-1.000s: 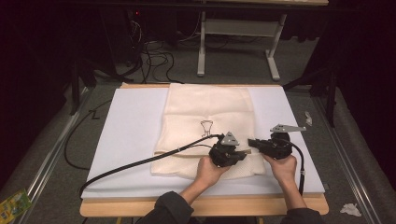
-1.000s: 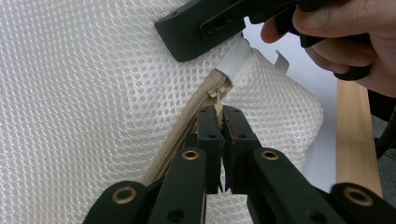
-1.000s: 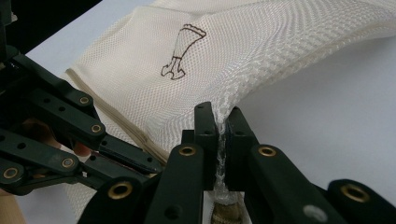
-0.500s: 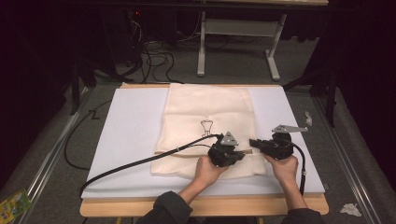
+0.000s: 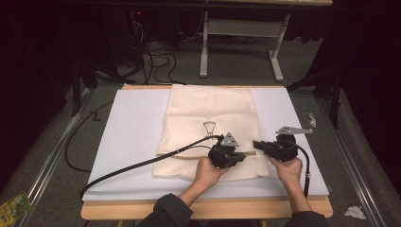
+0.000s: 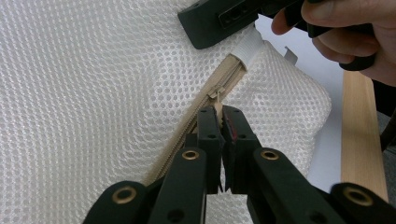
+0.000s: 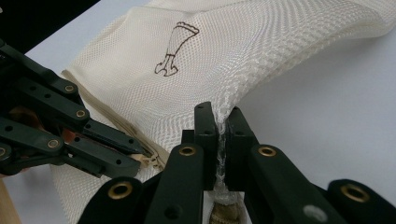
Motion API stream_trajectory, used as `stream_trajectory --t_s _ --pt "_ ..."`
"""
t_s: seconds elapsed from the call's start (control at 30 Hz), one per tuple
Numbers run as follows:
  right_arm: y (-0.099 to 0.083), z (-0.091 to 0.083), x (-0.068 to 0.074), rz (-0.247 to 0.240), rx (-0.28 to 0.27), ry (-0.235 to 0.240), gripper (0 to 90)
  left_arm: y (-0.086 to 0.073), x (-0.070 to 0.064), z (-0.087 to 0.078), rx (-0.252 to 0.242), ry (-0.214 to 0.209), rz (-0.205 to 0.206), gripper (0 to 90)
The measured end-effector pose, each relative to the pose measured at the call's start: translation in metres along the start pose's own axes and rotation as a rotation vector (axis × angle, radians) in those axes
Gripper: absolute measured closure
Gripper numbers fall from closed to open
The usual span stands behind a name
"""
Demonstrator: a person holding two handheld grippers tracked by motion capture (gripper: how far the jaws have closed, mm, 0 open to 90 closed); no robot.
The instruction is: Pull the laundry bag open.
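Observation:
A cream mesh bag point(image 5: 213, 113) lies flat on the white board point(image 5: 132, 137), with a zipper point(image 6: 198, 119) running along its near edge. My left gripper point(image 5: 242, 157) is shut on the zipper pull point(image 6: 216, 100), jaws pressed together around it point(image 6: 220, 114). My right gripper point(image 5: 257, 144) is shut on the bag's mesh edge point(image 7: 219, 114), just past the zipper's end. In the left gripper view the right gripper point(image 6: 219, 18) holds the bag's white end tab point(image 6: 247, 46). In the right gripper view the left gripper point(image 7: 135, 149) comes in from the left.
A small dark print point(image 7: 177, 46) marks the bag's middle. A black cable point(image 5: 132, 165) trails left from the left gripper across the board. The wooden table edge point(image 5: 213, 208) runs along the front. Scraps of paper point(image 5: 354, 213) lie on the floor at right.

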State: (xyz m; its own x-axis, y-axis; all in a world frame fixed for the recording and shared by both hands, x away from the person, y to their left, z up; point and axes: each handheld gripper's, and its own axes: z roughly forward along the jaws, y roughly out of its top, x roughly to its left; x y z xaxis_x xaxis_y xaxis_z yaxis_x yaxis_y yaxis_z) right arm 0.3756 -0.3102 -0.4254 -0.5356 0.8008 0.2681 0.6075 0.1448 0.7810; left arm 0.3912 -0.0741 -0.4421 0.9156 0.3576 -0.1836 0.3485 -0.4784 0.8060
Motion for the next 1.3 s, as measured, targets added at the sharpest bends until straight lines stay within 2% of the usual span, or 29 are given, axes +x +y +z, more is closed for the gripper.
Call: stream_trajectory --t_s 1.3 --pt "0.000 0.000 0.001 0.000 0.001 -0.009 87.7 -0.003 0.004 -0.011 -0.009 0.009 0.002 86.9"
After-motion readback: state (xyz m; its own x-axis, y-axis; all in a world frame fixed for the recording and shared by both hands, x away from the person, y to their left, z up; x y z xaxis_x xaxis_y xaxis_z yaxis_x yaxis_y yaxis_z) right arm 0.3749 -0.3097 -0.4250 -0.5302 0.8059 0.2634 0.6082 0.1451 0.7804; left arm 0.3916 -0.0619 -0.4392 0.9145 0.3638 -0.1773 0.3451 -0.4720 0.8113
